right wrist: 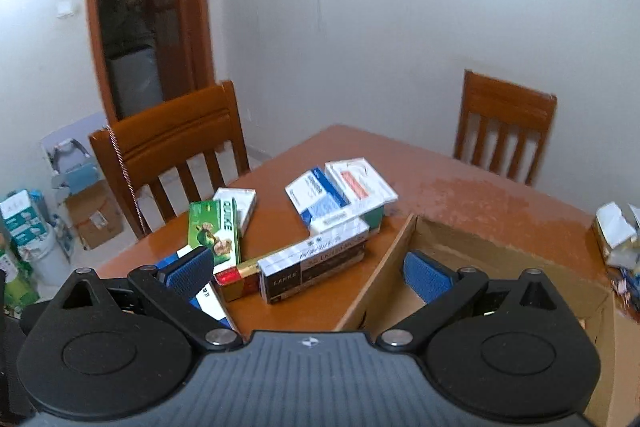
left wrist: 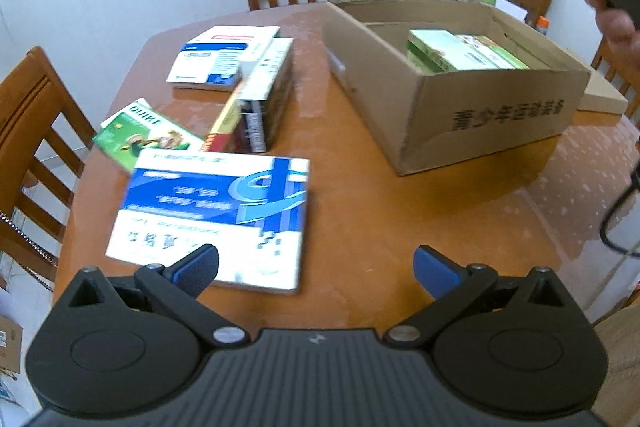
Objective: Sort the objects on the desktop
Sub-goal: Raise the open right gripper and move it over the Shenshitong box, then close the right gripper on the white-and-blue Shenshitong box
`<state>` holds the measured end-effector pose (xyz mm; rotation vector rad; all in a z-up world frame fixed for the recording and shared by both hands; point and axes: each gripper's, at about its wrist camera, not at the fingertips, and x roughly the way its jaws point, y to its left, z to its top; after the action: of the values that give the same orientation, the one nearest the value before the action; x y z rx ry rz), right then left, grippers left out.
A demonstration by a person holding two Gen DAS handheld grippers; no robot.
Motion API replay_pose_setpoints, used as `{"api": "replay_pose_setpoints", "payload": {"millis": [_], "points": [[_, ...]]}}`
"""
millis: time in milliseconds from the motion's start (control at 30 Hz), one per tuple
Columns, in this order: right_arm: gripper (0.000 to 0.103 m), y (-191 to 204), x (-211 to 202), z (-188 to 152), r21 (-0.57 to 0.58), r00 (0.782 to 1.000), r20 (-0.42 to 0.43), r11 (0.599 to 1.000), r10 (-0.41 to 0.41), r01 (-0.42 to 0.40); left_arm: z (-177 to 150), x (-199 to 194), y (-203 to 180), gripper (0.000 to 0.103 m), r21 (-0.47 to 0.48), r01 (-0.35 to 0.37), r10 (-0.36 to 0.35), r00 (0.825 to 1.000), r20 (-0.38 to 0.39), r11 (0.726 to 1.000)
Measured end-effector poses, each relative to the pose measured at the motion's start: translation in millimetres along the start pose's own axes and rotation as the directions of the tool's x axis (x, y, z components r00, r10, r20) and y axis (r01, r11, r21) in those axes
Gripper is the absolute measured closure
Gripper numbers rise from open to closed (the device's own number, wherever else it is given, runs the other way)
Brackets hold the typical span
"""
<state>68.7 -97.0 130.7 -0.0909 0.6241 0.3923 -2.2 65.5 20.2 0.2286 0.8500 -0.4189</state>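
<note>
The left gripper [left wrist: 316,267], jaws wide and empty, hung just over the flat blue-and-white book [left wrist: 212,215], lying left of the brown cardboard box [left wrist: 480,107]; the right gripper [right wrist: 308,275], likewise spread and empty, was farther.

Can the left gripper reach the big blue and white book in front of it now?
Probably yes. The left gripper is open and empty, and the blue and white book lies flat on the table just ahead, its near edge uncovered, with nothing between them.
</note>
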Motion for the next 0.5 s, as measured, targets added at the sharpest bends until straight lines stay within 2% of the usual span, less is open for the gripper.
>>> {"api": "replay_pose_setpoints", "payload": {"millis": [167,300,500], "points": [[0.000,27,15,-2,-0.016,0.997,-0.078,1.000,-0.004,0.002,-13,-6,42,0.000,-0.068,0.001,0.001,1.000,0.022,0.998],[0.000,52,31,-4,-0.050,0.990,-0.141,0.998,0.025,-0.032,-27,-5,71,0.000,-0.120,-0.005,0.007,1.000,0.016,0.993],[0.000,94,69,-7,-0.206,0.976,-0.210,0.973,0.054,-0.099,-44,0,94,0.000,-0.146,0.001,-0.002,1.000,-0.003,0.989]]}}
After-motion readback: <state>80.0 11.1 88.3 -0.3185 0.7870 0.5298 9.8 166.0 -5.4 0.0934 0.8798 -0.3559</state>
